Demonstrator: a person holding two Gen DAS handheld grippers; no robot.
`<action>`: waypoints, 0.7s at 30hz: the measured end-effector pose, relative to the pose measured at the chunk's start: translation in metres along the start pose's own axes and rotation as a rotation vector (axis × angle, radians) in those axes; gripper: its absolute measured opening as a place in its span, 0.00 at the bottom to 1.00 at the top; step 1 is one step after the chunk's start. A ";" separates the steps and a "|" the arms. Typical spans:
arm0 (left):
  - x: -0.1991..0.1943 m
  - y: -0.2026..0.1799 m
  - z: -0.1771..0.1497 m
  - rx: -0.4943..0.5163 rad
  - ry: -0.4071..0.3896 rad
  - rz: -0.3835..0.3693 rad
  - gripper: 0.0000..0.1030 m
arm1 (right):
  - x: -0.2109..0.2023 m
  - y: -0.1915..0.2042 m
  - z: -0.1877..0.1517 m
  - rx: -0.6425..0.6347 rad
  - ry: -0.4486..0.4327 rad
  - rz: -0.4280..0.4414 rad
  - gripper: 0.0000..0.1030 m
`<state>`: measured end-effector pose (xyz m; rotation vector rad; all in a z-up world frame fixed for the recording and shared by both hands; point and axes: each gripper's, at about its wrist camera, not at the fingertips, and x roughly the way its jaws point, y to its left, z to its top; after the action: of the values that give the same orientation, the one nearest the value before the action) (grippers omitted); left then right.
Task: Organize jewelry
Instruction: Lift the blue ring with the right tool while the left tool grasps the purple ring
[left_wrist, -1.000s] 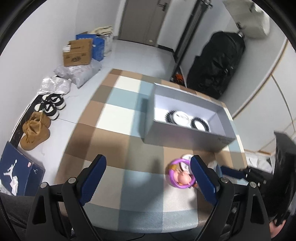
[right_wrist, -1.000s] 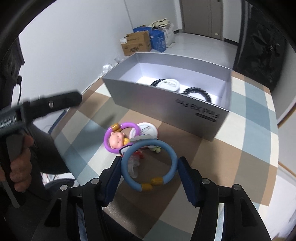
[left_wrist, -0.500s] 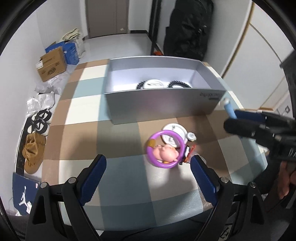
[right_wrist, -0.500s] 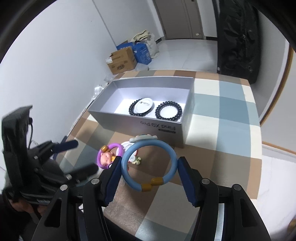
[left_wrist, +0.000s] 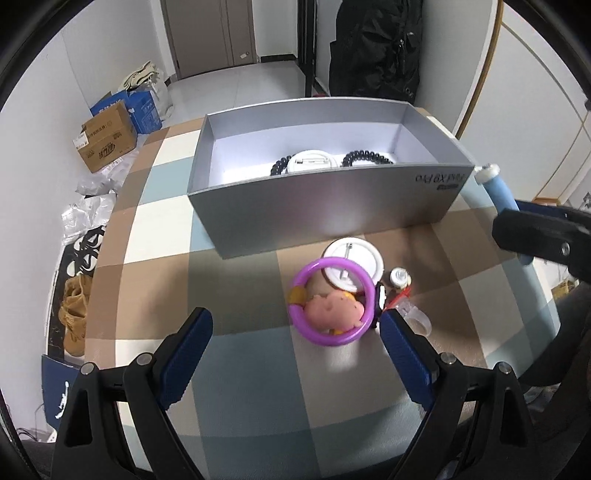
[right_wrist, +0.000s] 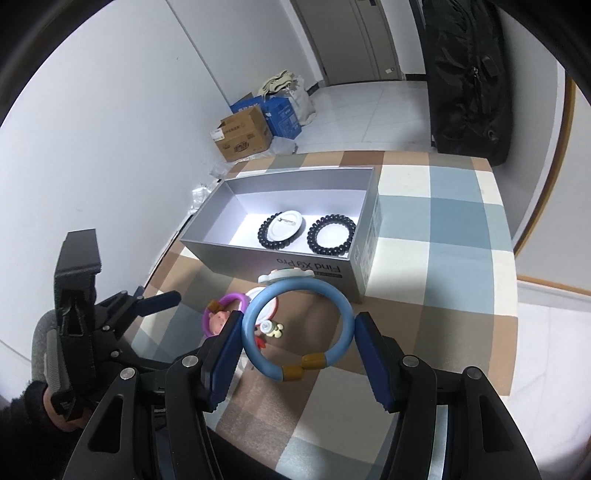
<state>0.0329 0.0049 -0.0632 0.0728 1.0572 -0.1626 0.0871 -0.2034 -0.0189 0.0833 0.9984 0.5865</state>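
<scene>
Pinched between the right gripper (right_wrist: 298, 345) fingers at lower centre, a pale blue plastic bangle with amber beads (right_wrist: 298, 332) could be dropped short of the open grey cardboard box (right_wrist: 266, 258) if squeezed loosely, while the left gripper (left_wrist: 295, 339) is held spread and empty.

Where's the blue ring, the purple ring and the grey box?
blue ring (right_wrist: 347, 317), right wrist view, its right-hand curve.
purple ring (left_wrist: 320, 336), left wrist view, its lower band.
grey box (left_wrist: 325, 210), left wrist view, its near outer wall.

Purple bangle (left_wrist: 334, 301) lies before the silver box (left_wrist: 325, 206), jaws apart.
</scene>
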 end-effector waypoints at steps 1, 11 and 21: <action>0.000 -0.002 0.000 -0.003 -0.002 -0.009 0.83 | -0.001 0.000 0.000 0.001 -0.002 0.003 0.58; -0.001 -0.009 0.006 -0.008 -0.009 -0.149 0.51 | -0.004 -0.003 0.002 0.016 -0.012 0.015 0.58; -0.001 -0.002 0.011 -0.053 -0.001 -0.205 0.45 | -0.002 -0.007 0.002 0.043 -0.004 0.020 0.58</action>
<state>0.0420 0.0018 -0.0567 -0.0839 1.0668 -0.3198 0.0911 -0.2102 -0.0181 0.1322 1.0076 0.5827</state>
